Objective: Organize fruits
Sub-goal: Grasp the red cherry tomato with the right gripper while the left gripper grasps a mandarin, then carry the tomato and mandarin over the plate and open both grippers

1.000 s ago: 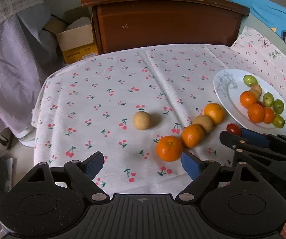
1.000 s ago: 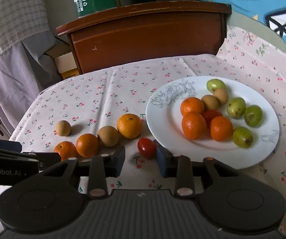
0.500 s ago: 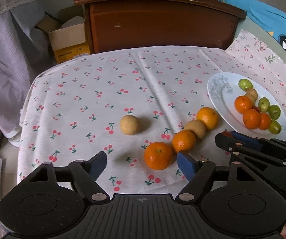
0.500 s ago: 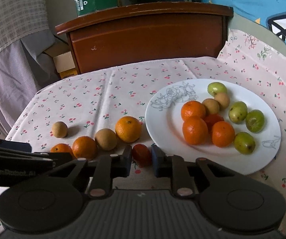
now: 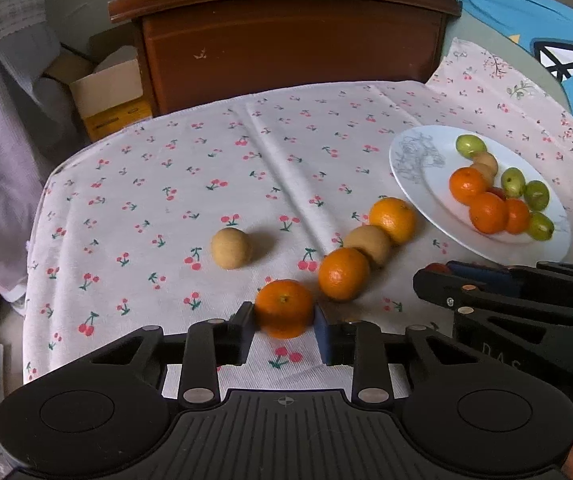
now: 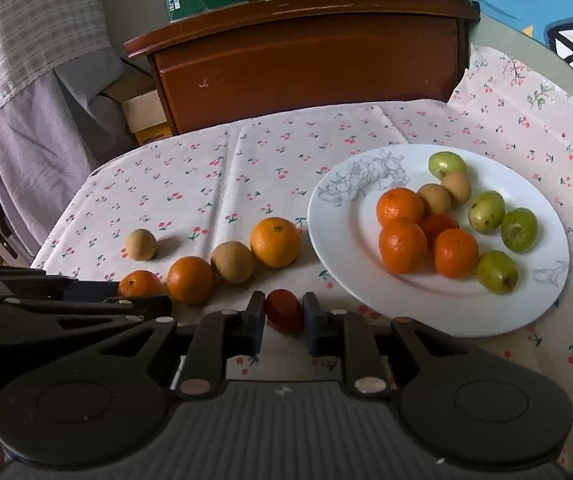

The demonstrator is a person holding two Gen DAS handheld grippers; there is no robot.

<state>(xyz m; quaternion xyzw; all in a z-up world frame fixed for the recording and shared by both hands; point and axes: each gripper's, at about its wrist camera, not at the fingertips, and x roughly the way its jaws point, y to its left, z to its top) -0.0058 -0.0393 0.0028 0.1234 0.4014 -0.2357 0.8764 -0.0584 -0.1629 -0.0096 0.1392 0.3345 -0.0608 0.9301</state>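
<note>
L gripper (image 5: 284,322): jaws have just been closing, now clamped on a mandarin (image 5: 284,307) at the near end of the fruit row, pads touching both sides. Mandarin sits on the cherry-print tablecloth (image 5: 190,184), near the front edge.

Left-wrist view, L to R on the cloth: lone tan round fruit (image 5: 231,248) apart from the rest, then a diagonal row going up-right: held mandarin, 2nd mandarin (image 5: 343,273), tan fruit (image 5: 368,244), orange (image 5: 392,220). Last three touch each other; held one is just beside the 2nd, contact unclear. Orange sits just beside the rim of the white plate (image 5: 418,160).

Plate contents in right-wrist view: 3 mandarins (image 6: 402,246), a small red fruit partly hidden behind them, 2 tan fruits (image 6: 434,199), 5 green fruits (image 6: 486,212) along the far/right side. Plate is on the cloth, R of the row.

R gripper (image 6: 284,314): jaws clenched on a cherry tomato (image 6: 284,311), pads on both its sides. Tomato is between the fruit row and the plate's near rim, low over the cloth; whether it rests on the cloth or is lifted, can't tell. In left-wrist view the R gripper comes in from the right edge, only a sliver of red shows at its tip.

Bkgd: wooden headboard (image 5: 286,40) behind the table, open cardboard box (image 5: 106,92) to its L, blue fabric (image 5: 526,24) at far R.
</note>
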